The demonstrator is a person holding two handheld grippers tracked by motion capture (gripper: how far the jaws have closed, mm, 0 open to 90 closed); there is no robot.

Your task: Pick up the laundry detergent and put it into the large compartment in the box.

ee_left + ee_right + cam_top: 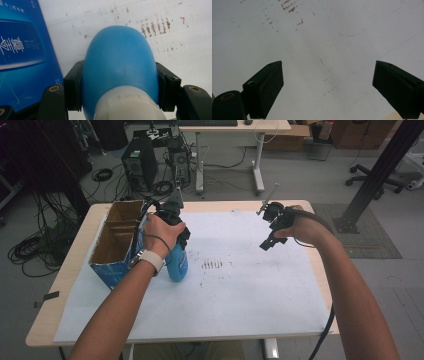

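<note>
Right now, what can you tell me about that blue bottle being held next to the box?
The rounded blue plastic bottle has a white neck or cap end and a pale printed label on its side. It looks smooth and matte. The left tool clamps it from both sides, just below the white part. It hangs upright over the white paper sheet, beside the open blue cardboard box.

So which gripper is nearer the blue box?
Left. The left gripper holds the blue bottle right beside the blue box; the right gripper hangs open across the table.
</note>
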